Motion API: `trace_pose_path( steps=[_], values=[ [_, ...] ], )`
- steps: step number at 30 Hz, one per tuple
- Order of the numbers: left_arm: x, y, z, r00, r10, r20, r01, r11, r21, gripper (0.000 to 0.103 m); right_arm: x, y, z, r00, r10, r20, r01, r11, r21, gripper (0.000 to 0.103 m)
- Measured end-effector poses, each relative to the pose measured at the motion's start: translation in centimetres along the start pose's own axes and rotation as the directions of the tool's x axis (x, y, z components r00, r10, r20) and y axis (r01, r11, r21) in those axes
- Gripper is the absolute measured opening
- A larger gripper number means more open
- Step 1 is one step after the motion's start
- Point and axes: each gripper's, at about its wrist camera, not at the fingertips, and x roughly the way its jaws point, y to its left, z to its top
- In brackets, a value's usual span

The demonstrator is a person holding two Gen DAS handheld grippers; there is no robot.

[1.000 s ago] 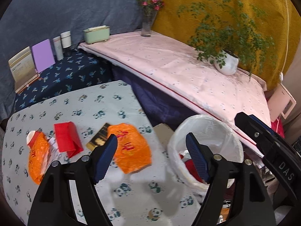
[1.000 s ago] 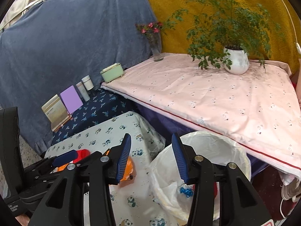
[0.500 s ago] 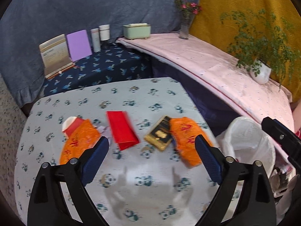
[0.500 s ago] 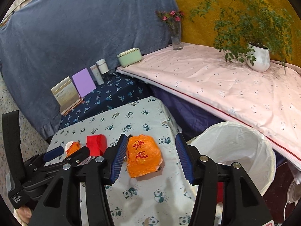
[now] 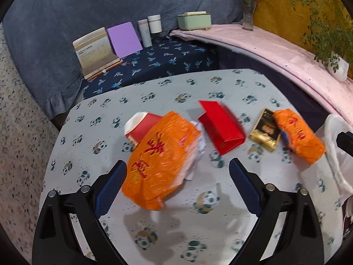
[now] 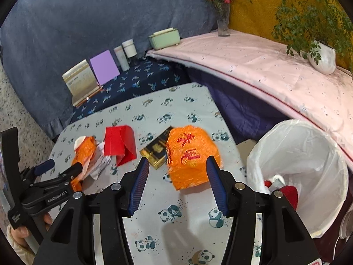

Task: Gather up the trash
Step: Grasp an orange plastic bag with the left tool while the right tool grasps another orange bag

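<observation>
- Left gripper (image 5: 177,184) hangs with jaws spread wide and nothing between the pads, just short of the near orange wrapper (image 5: 162,162)
- Right gripper (image 6: 176,184) has its jaws partly apart, empty, framing the far orange wrapper (image 6: 192,154) by the lined bin (image 6: 308,154)
- Best to lower each until the pads straddle the crinkled film, then close across the narrow width
- Near wrapper's long axis runs diagonally away toward the red box (image 5: 221,130); the far one looks roughly squarish
</observation>
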Motion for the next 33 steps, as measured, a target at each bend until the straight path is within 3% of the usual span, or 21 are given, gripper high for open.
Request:
trace_pose_path(
  steps=[11,13,14,25,30,33],
  values=[
    [3.2,2.0,-2.1,0.998,-0.037,-0.051,0.037,0.999,0.011,0.086,3.7,-0.6,-2.0,0.996,-0.009,-0.09,0.012,0.999,0.03,0.053],
    [3.6,2.2,-2.3,0.996,-0.058,-0.069,0.059,0.998,0.01,0.071,4.1,-0.8,-2.2,0.995,-0.008,-0.097,0.013,0.999,0.044,0.053],
    [3.7,2.3,-2.4,0.994,-0.071,-0.082,0.071,0.997,-0.003,0.07,4.2,-1.0,-2.2,0.995,-0.007,-0.1,0.012,0.999,0.051,0.053],
    [2.6,2.2,-2.5,0.983,-0.146,-0.113,0.14,0.988,-0.06,0.023,6.1,-3.0,-1.7,0.989,0.073,-0.125,-0.049,0.981,0.186,0.053],
    [1.6,1.7,-2.3,0.979,-0.168,-0.116,0.16,0.985,-0.068,0.017,6.7,-3.0,-1.2,0.989,0.089,-0.12,-0.062,0.975,0.214,0.053],
    [1.1,1.6,-2.1,0.977,-0.179,-0.116,0.171,0.982,-0.078,0.013,6.9,-3.1,-1.0,0.989,0.088,-0.121,-0.06,0.974,0.219,0.037]
  ],
)
